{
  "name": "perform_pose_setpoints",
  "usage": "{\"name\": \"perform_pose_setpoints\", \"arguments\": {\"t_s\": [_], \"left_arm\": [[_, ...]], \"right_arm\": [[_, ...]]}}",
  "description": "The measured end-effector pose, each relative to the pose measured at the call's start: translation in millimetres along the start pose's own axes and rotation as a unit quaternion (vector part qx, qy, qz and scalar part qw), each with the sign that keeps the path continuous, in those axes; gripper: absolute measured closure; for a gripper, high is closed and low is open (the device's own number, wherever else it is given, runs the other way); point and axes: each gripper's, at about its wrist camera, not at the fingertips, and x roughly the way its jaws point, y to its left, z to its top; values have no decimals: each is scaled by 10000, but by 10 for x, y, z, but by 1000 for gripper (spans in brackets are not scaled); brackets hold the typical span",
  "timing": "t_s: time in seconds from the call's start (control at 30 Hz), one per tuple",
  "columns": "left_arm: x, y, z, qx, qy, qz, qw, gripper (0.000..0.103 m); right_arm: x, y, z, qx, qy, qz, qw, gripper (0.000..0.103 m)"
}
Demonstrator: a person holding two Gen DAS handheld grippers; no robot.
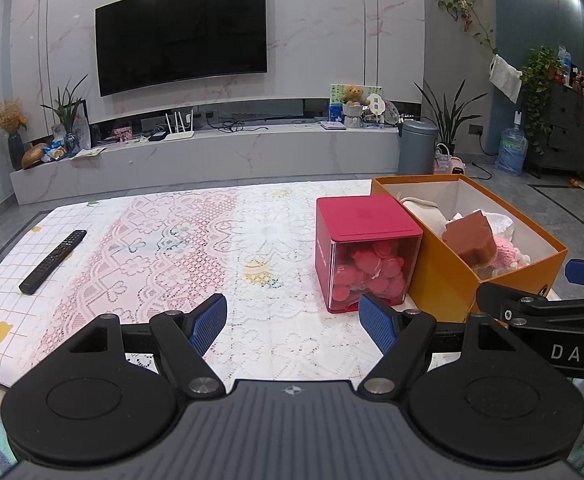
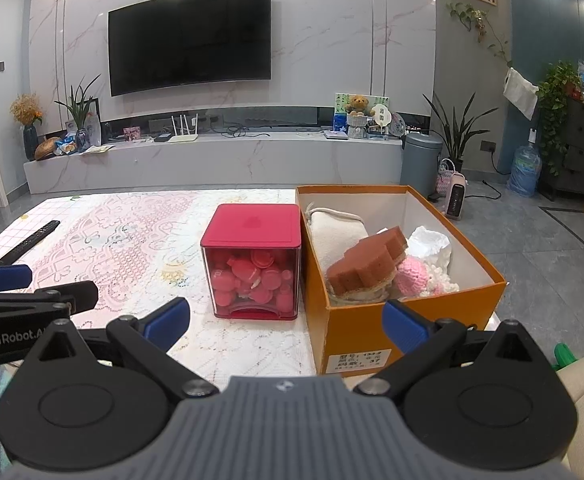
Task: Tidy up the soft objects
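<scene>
Nearest the lens, the left gripper [image 1: 293, 318] is held with its blue fingers [image 1: 207, 322] spread wide apart and nothing between them, over bare lace tablecloth [image 1: 179, 248]. Far left, a black remote [image 1: 53, 261] is seen near the table edge, with open cloth between. Further right, a red box [image 2: 253, 258] is set just beside an orange box [image 2: 372, 320], where a brown sponge [image 2: 366, 264], white cloth [image 2: 338, 232] and pink knitted toy [image 2: 414, 276] are piled. Rightmost, the right gripper [image 2: 285, 322] is held wide apart, empty, short of the orange box.
</scene>
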Motion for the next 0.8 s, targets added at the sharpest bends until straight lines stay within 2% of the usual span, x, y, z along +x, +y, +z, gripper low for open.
{"name": "perform_pose_setpoints", "arguments": {"t_s": [0.8], "left_arm": [[-6,3,-5,29,-10,8,10000,15]], "right_arm": [[4,11,-22,-14,22,12,10000,3]]}}
